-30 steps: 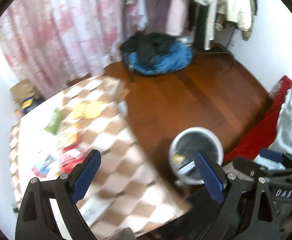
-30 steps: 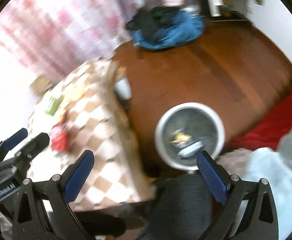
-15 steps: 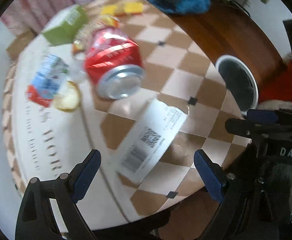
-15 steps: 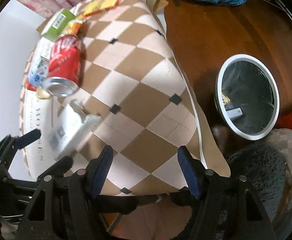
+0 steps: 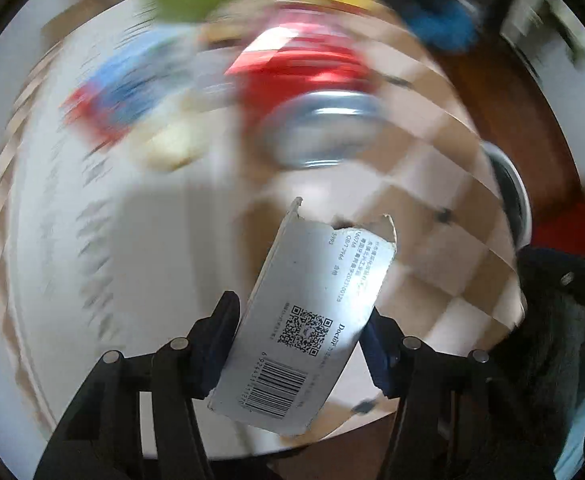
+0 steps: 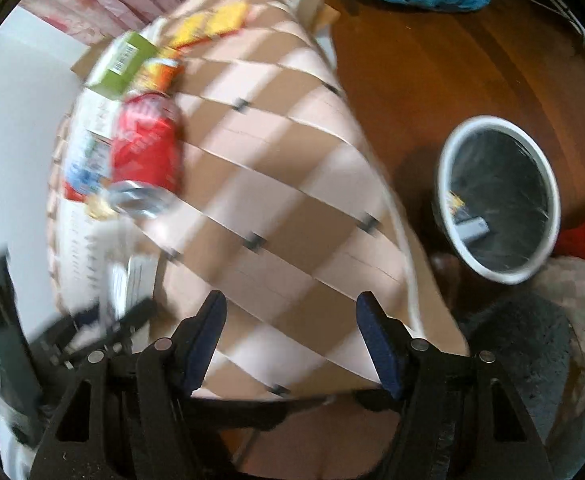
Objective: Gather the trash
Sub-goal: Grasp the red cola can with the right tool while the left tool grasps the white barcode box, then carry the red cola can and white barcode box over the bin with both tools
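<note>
While the left gripper clamps a flattened white carton between its fingers, lifted off the tabletop for carrying, the bin waits on the floor beyond the carton. Right gripper: fingers spread, empty. Red can lies beyond the carton.

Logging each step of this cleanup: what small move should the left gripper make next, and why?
Probably lift and swing right toward the waste bin. The left gripper has its jaws shut on the torn white carton, already raised off the checkered tablecloth, and the bin sits open on the floor beside the table.
</note>
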Demonstrator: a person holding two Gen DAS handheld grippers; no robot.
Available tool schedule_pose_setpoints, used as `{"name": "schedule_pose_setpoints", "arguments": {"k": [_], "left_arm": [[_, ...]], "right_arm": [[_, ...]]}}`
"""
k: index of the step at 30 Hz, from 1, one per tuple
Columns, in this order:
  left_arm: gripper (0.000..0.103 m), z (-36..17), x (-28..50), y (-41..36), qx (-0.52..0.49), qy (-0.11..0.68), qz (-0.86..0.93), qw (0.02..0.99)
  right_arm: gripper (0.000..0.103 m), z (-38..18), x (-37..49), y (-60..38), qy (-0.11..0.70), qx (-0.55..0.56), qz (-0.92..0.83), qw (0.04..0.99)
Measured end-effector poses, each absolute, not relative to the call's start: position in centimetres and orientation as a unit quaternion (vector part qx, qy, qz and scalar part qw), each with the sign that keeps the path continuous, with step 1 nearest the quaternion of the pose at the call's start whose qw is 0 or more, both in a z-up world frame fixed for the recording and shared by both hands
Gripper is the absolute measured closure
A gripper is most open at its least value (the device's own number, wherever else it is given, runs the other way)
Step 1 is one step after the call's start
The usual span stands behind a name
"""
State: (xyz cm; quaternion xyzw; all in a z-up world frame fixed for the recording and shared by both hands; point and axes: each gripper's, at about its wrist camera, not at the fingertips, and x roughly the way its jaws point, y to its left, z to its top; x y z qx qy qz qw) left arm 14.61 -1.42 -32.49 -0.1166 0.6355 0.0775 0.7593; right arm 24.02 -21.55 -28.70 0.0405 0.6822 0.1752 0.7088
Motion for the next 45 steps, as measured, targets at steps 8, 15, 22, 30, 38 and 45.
{"name": "schedule_pose_setpoints", "arguments": {"k": [8,15,22,30,38,45], "left_arm": [[0.048,-32.9,10.9,8.6,-0.244,0.577,0.232,0.744],[0.048,-33.2,12.3,10.9,-0.265,0.576,0.238,0.736],[0.048,-33.7,14.0,9.5,-0.219,0.589,0.23,0.743],[0.051,-30.8,14.3,8.7,-0.204,0.568,0.238,0.761],[0.051,-24.9,12.8,6.4,-0.169,0.516,0.248,0.802],[0.051,-20.8,14.1,2.3,-0.163,0.479,0.213,0.836]], "right_arm": [[0.009,-27.5,28.9,-11.7,0.668,0.046,0.214,0.711],[0.009,-30.4,31.0,-4.1,0.685,-0.044,0.2,0.699],[0.021,-32.2,31.1,-2.7,0.686,-0.08,0.188,0.698],[0.022,-30.9,28.6,-5.0,0.655,-0.101,0.21,0.718],[0.022,-27.2,24.4,-8.7,0.595,-0.114,0.233,0.761],[0.022,-22.5,22.3,-14.8,0.541,-0.089,0.219,0.807]]}}
